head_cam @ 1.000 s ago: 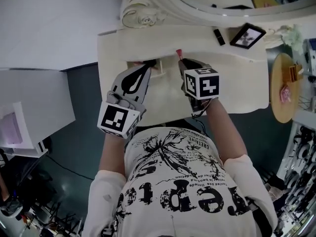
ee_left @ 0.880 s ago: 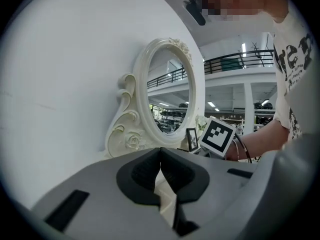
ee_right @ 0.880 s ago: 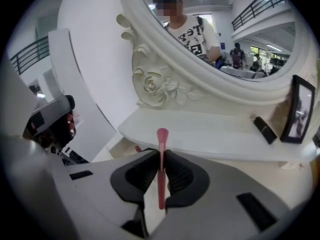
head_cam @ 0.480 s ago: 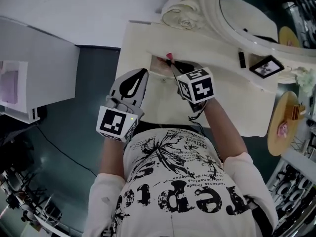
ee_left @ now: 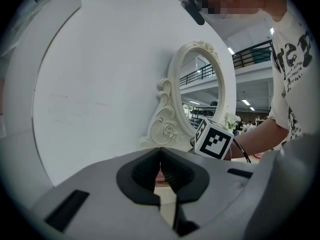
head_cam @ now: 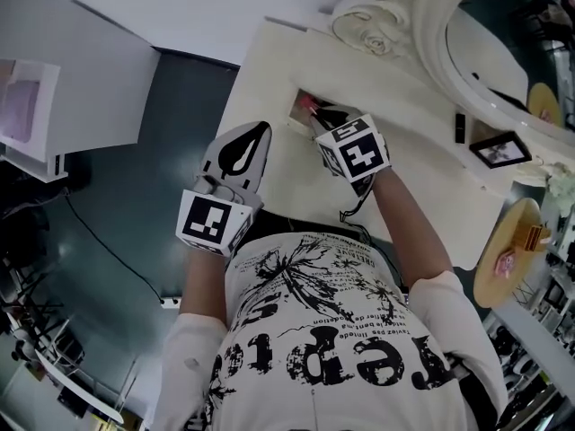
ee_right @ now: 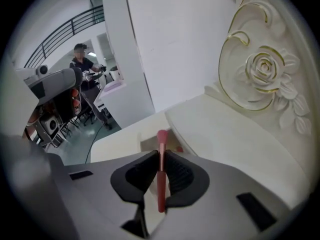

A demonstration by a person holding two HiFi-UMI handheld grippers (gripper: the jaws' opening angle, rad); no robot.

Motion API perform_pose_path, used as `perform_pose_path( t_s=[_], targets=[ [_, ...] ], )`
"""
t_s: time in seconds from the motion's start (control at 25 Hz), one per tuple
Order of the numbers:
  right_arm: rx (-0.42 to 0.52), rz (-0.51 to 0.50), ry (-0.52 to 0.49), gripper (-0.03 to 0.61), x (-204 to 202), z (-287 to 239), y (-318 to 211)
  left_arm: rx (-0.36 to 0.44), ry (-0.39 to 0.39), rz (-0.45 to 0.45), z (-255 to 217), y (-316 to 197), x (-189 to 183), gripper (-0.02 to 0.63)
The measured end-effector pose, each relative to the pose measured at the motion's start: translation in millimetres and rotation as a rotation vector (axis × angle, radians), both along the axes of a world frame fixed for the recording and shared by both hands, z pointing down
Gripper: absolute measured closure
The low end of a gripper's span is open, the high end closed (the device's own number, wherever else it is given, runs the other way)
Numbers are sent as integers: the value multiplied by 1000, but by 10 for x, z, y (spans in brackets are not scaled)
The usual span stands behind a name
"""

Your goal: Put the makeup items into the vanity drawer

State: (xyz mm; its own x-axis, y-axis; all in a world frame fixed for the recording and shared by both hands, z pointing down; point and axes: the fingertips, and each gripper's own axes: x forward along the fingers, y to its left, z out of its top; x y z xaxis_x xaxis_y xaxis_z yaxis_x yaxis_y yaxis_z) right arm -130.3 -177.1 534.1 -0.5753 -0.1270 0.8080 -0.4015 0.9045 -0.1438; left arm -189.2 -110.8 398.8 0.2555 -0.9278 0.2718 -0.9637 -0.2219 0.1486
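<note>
Step in hand: carry to drawer. Right gripper [ee_right: 160,156] clamped on a pink makeup brush [ee_right: 161,194], brush head pointing forward, poised just above the open vanity drawer [ee_right: 146,145] toward the vanity's left end. Left gripper [ee_left: 160,151] closed on nothing, hanging near the vanity's front-left edge.

Next: lower brush head into the opening, clear the rim, then release.

Drawer interior mostly hidden behind jaws and marker cube. Something pink-red inside, possibly another item. Small dark tube [head_cam: 459,127] beside the mirror [head_cam: 438,57], likely lipstick, too small to confirm. Drawer depth unreadable.
</note>
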Motion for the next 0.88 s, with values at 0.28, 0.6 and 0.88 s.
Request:
perform_pose_path(
  t_s=[0.28, 0.6, 0.88],
  targets=[
    [-52, 77, -65, 344, 2, -14, -15, -7, 7, -11, 45, 22, 18, 600],
    [-8, 132, -137, 345, 214, -369, 2, 35, -8, 47, -171, -32, 166, 600],
    [137, 154, -291, 370, 408, -927, 33, 86, -25, 131, -437, -149, 337, 600]
  ],
)
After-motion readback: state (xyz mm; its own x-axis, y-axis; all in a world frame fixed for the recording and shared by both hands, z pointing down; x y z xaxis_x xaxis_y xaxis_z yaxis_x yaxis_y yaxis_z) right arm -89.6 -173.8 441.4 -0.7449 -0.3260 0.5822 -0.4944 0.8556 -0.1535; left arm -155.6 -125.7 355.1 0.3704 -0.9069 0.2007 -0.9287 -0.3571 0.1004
